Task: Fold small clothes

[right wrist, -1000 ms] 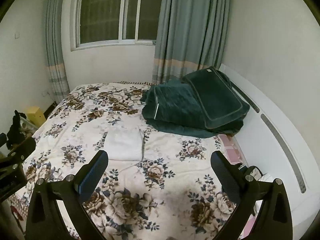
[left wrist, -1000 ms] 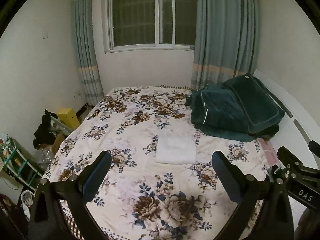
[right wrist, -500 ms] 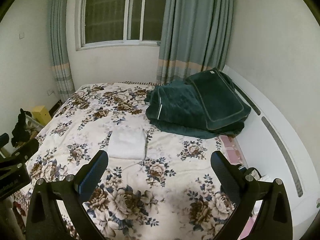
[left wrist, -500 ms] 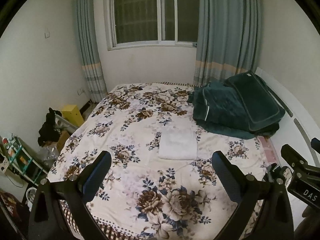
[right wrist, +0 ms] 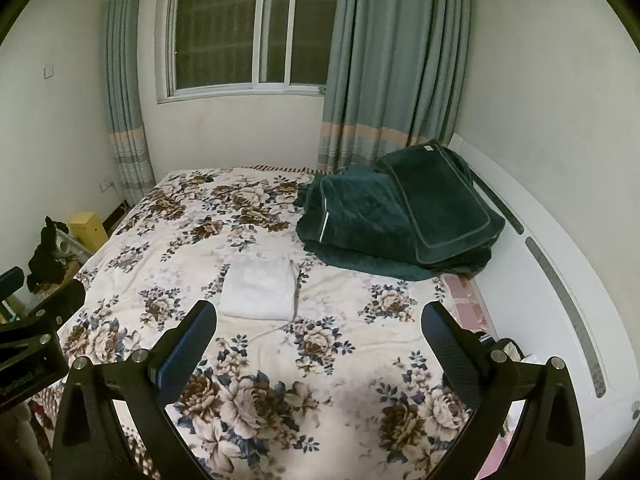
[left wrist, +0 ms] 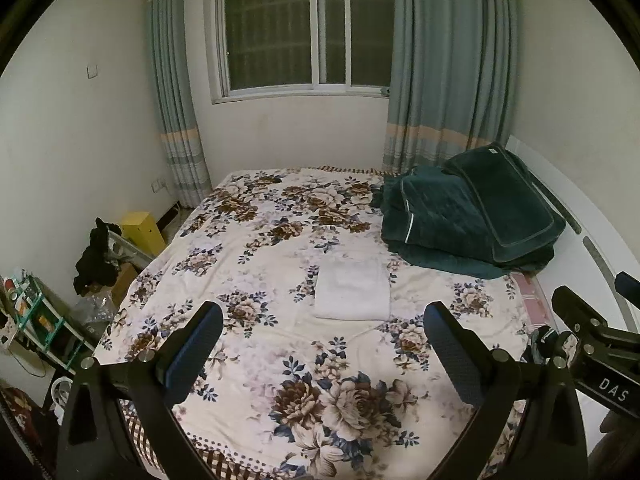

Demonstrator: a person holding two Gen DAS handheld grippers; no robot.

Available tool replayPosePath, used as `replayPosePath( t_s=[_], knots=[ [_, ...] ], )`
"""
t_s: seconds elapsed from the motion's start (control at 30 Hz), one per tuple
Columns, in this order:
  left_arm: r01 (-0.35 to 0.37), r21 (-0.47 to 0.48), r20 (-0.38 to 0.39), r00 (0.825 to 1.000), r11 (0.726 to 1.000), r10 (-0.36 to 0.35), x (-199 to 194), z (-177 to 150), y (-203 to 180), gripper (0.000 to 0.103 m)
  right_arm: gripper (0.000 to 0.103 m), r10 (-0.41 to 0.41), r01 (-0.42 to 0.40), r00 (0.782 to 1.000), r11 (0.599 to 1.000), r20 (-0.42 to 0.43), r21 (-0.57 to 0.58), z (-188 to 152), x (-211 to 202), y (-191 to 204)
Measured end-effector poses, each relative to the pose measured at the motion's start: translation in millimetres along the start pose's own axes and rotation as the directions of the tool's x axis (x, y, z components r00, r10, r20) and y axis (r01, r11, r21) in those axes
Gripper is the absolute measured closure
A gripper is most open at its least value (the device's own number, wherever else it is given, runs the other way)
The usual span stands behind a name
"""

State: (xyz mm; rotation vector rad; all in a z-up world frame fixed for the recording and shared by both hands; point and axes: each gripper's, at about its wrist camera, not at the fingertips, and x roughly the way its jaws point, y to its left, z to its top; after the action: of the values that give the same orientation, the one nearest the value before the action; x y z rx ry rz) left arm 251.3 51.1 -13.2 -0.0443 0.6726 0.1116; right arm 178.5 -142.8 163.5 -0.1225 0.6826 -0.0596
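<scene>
A small white garment (left wrist: 353, 290) lies folded into a neat rectangle near the middle of the floral bedspread (left wrist: 280, 240). It also shows in the right wrist view (right wrist: 259, 289). My left gripper (left wrist: 322, 346) is open and empty, held above the foot of the bed, well short of the garment. My right gripper (right wrist: 318, 344) is open and empty too, also back from the garment. The right gripper's body shows at the right edge of the left wrist view (left wrist: 592, 340).
A pile of dark green bedding (left wrist: 468, 220) lies at the bed's right side by the white headboard (right wrist: 560, 280). A yellow box (left wrist: 142, 230), dark clothes and a shelf rack (left wrist: 36, 320) stand on the floor left of the bed. A window with curtains is behind.
Both grippers have drawn back and up from the bed, so the folded garment looks smaller and farther. The garment has not moved.
</scene>
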Motion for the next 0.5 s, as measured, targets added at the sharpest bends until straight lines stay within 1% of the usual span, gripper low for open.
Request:
replayPosePath(
  t_s=[0.5],
  knots=[
    [0.017,0.011,-0.003,1.0,1.0,-0.017,-1.7,7.6,1.2,0.001,0.0,0.003,-0.003,1.0,1.0,0.0,-0.001,1.7,0.8,-0.8]
  ],
)
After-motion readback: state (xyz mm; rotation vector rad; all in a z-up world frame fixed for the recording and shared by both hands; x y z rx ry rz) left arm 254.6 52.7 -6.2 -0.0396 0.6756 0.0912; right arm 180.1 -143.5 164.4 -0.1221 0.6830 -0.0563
